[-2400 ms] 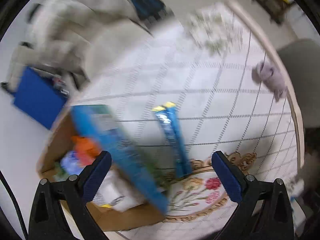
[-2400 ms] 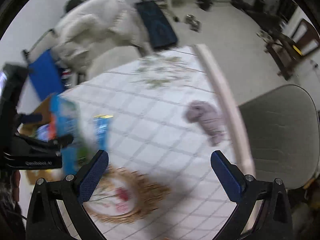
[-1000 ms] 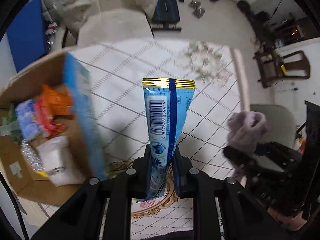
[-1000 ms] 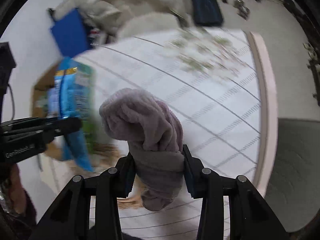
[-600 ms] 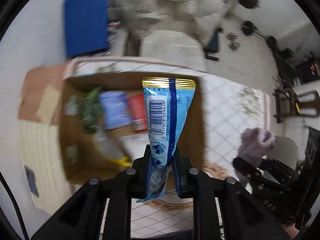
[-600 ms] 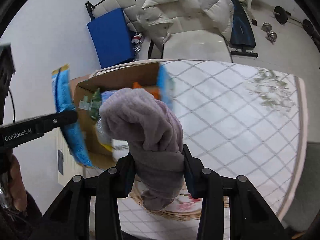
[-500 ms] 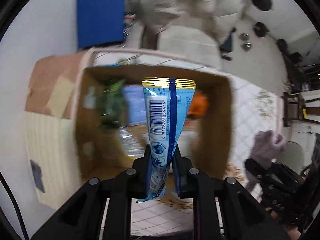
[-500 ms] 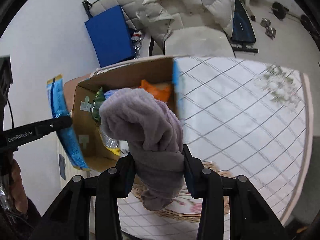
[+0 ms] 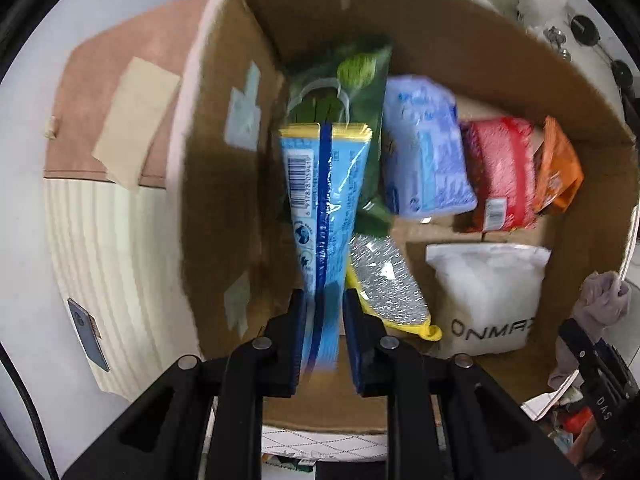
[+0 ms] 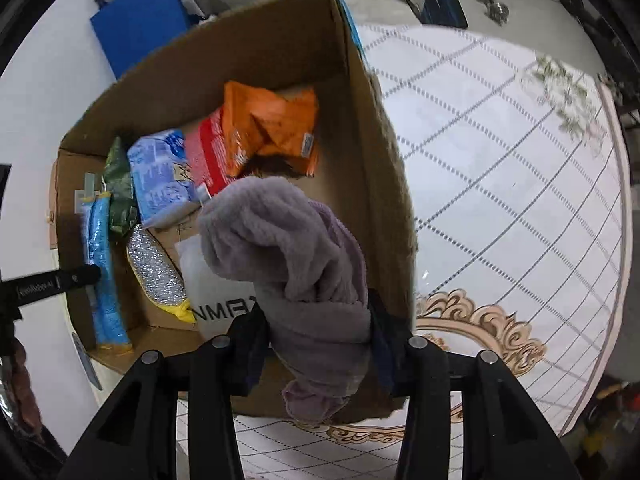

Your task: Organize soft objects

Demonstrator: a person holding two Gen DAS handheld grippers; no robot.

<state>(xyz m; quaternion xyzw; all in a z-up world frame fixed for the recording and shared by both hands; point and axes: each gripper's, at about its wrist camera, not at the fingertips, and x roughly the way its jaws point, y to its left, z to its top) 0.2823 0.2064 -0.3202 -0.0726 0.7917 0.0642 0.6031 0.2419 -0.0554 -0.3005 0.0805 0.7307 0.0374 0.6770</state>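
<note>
My left gripper [image 9: 323,340] is shut on a blue snack packet [image 9: 324,200] with a yellow top edge, held upright over the left side of an open cardboard box [image 9: 224,128]. The packet also shows in the right wrist view [image 10: 102,264]. My right gripper [image 10: 318,344] is shut on a fluffy lilac cloth [image 10: 296,256], held over the box's right wall [image 10: 380,184]. The cloth shows at the right edge of the left wrist view [image 9: 600,300].
The box holds a green bag [image 9: 344,92], a pale blue pack [image 9: 424,148], a red pack [image 9: 500,172], an orange bag [image 10: 272,124], a silver scrubber [image 9: 384,280] and a white bag [image 9: 488,292]. A tiled tablecloth [image 10: 500,184] lies to the right.
Both grippers closed on their items and carried them from the table to the box. In the last half second both have come lower and closer over the box opening.
</note>
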